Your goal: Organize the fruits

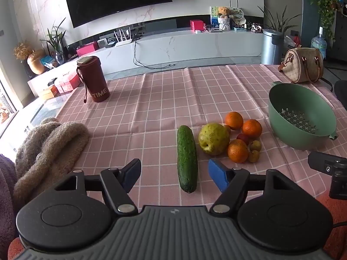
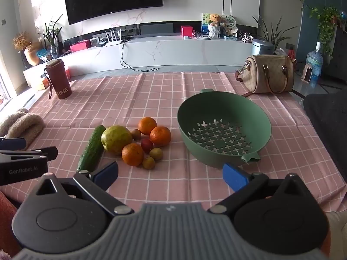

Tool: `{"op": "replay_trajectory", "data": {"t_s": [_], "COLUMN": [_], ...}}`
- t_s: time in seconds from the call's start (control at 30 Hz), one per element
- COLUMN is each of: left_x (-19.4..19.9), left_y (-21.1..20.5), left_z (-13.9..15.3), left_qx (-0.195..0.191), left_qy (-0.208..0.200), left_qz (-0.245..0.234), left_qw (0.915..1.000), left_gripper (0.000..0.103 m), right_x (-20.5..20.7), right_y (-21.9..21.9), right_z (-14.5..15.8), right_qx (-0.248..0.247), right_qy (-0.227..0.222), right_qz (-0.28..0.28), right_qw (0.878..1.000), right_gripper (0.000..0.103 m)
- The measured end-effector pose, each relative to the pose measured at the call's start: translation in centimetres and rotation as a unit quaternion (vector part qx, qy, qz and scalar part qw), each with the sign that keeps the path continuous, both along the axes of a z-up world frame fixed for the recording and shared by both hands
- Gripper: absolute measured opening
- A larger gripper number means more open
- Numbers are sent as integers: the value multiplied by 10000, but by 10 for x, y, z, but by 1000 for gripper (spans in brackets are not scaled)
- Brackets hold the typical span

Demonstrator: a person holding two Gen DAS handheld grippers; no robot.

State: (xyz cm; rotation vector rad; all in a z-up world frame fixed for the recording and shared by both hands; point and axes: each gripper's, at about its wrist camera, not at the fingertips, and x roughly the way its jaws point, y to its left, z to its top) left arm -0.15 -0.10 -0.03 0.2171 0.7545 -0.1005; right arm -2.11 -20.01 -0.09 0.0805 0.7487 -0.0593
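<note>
A cucumber lies on the pink checked cloth, next to a yellow-green pear, three oranges, a small red fruit and small brownish fruits. A green colander stands empty to their right. My left gripper is open and empty, its fingers either side of the cucumber's near end. My right gripper is open and empty, in front of the colander and the fruit.
A dark red TIME flask stands at the far left. A beige handbag sits at the far right. A fuzzy beige cloth lies at the left table edge.
</note>
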Motion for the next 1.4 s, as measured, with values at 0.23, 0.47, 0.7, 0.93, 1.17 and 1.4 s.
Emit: {"op": "replay_trajectory", "data": {"t_s": [0.23,0.47,0.7,0.93,1.17,1.4], "left_x": [6,3,3,2,2,2], "left_y": [3,4,2,1,1,2], "left_z": [-4,-1,-1,0,0,0], "left_qx": [-100,-131,-131,-150,-167,-175], "left_qy": [159,136,136,142,153,157], "left_qz": [37,18,17,-8,-1,4], "left_qw": [9998,9998,9998,9998,9997,9997], "left_gripper": [82,82,82,82,82,82], "right_x": [0,3,1,1,2,2], "right_y": [-1,3,1,1,1,1], "right_z": [2,-1,0,1,-1,-1], "right_qx": [-14,-73,-66,-55,-55,-57], "right_qy": [5,49,69,86,96,119], "right_qz": [-16,-15,-48,-58,-49,-54], "right_qw": [10000,10000,9999,9999,9999,9999], "right_gripper": [98,98,98,98,98,98]}}
